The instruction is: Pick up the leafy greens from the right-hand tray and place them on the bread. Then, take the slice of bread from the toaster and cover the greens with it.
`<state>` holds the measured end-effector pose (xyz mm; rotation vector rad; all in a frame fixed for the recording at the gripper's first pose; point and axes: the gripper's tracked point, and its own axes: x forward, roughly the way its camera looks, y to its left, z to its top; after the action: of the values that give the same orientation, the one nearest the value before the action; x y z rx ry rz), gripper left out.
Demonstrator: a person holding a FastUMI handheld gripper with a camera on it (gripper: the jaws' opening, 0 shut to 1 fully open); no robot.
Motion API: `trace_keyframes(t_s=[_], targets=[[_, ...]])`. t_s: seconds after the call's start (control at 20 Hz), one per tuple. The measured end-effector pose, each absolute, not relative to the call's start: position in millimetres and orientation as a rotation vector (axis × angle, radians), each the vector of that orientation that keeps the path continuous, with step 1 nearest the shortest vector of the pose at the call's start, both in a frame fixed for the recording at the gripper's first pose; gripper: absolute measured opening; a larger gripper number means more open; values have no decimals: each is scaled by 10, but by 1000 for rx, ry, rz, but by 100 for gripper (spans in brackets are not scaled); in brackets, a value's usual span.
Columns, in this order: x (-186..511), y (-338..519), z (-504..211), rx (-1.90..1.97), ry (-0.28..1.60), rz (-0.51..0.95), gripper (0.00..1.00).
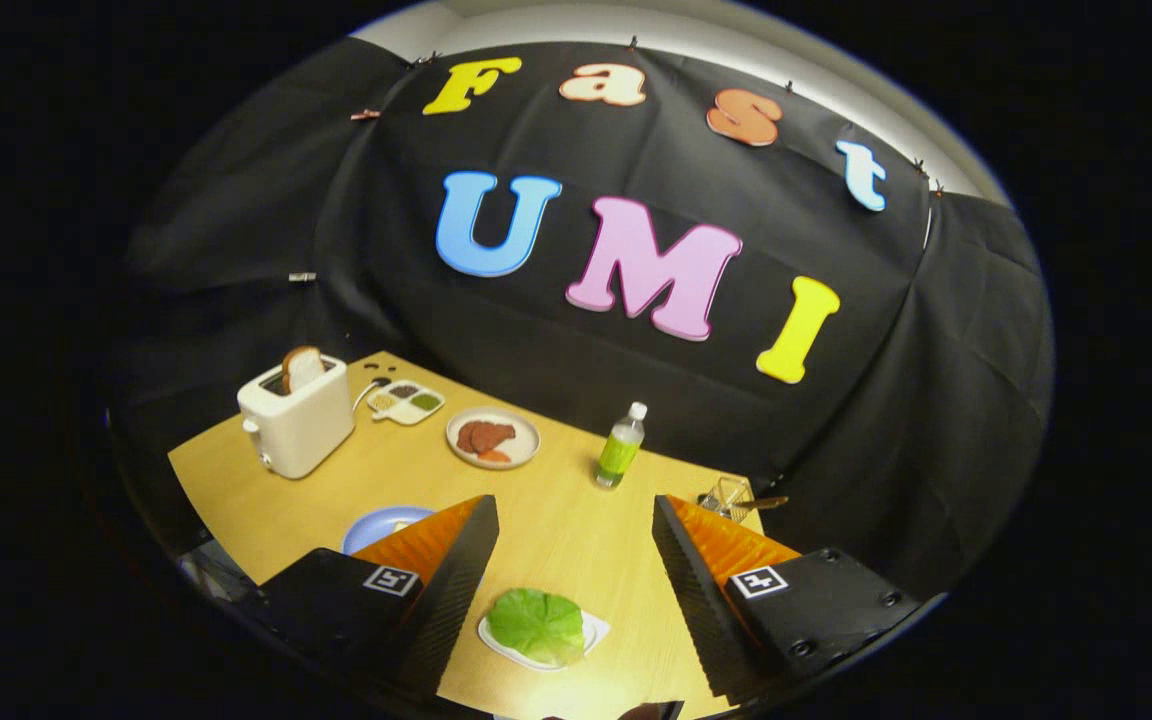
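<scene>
Leafy greens [536,622] lie on a small white tray [591,632] on the wooden table, low between my two fingers. My gripper [574,520] is open above them, fingers wide apart and holding nothing. A white toaster [296,420] stands at the far left of the table with a slice of bread [302,368] sticking up out of its slot. A blue plate [381,525] peeks out just beyond my left finger [451,560]; what lies on it is hidden.
A white plate with brown slices [493,438] sits mid-table beyond the fingers. A divided condiment tray [406,401] lies right of the toaster. A green bottle [620,447] stands upright further right. A small wire basket [731,497] sits behind my right finger, near the table's edge.
</scene>
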<state>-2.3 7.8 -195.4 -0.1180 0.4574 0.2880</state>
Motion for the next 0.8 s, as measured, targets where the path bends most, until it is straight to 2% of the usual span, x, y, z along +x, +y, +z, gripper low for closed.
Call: trace_keyframes(t_s=[0.5,0.8], targets=[[-311,137,-3724,-79,778,473,97],[-342,188,-4501,-51,934,538,97]])
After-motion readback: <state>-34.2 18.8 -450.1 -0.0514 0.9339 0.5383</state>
